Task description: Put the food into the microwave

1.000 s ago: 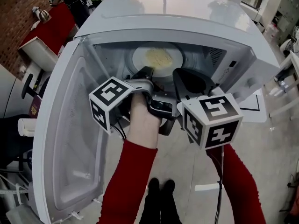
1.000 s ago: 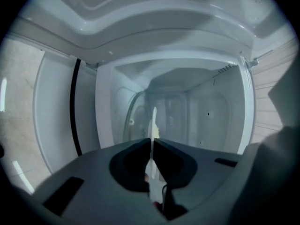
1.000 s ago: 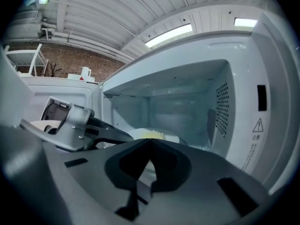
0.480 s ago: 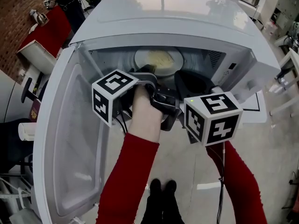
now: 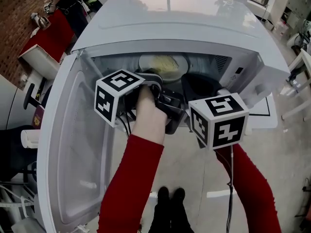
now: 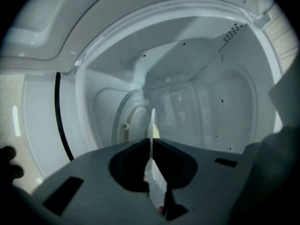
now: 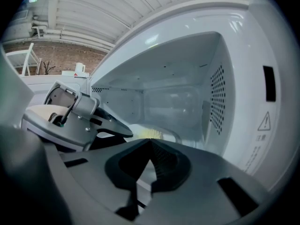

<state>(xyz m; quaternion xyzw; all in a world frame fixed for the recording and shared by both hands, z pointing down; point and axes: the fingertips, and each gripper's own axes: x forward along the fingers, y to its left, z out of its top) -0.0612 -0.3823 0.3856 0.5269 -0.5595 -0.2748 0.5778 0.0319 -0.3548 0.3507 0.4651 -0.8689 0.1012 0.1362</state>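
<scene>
The white microwave (image 5: 184, 18) stands open, its door (image 5: 73, 149) swung out to the left. Inside it sits a white plate (image 5: 146, 61) of yellow food (image 5: 164, 61). My left gripper (image 5: 154, 74) reaches into the cavity. In the left gripper view the left gripper (image 6: 151, 142) is shut on the plate's rim (image 6: 152, 123), seen edge-on; its jaws have just been opening slightly, with the rim still between them. My right gripper (image 5: 192, 80) hovers at the opening beside it. The right gripper (image 7: 150, 143) is shut with nothing held, and the food (image 7: 150, 134) lies beyond its jaws.
The cavity's right wall has a vent grid (image 7: 215, 97). A red table (image 5: 53, 28) with a person beside it stands at the far left, behind the door. White furniture (image 5: 301, 76) is at the right. The holder's feet (image 5: 167, 198) are on the floor below.
The left gripper has rolled a little, so its marker cube shows more of its top face. The plate stays inside the cavity. The right gripper has hardly moved.
</scene>
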